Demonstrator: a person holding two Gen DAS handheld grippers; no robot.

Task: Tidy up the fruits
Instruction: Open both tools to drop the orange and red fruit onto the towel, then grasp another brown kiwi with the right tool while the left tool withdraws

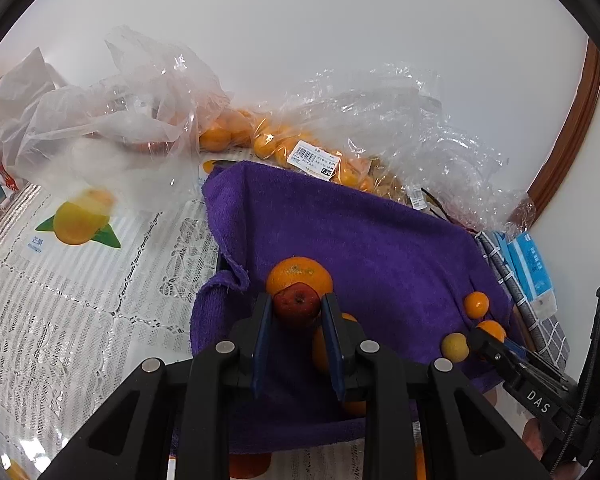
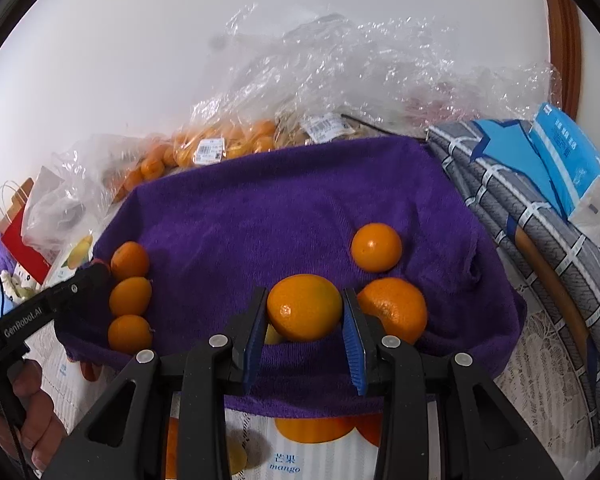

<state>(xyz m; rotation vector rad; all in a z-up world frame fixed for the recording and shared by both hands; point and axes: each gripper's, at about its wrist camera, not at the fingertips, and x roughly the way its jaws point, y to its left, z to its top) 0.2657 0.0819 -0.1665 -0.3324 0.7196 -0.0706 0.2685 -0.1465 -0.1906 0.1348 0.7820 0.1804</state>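
Left gripper reaching low over the purple towel, blue pads pressed to either side of a small dark red fruit (stem dimple facing the camera). Just behind that fruit, touching it, a large orange resting on the towel. Farther right in the left wrist view, the right gripper angled in from the near right, with a small yellowish fruit beside its tip.

In the right wrist view, right gripper level above the near edge of the towel, clamped on a smooth orange citrus between its blue pads. Close on the right of it, a bumpy mandarin; beyond, a rounder orange lying apart. Along the towel's left edge, a near-to-far row of three small oranges, touching one another.

At the far side, clear plastic bags holding many small oranges, price labels stuck on. Farther left, another crumpled bag, contents blurred. To the right, a blue tissue pack on grey checked cloth.
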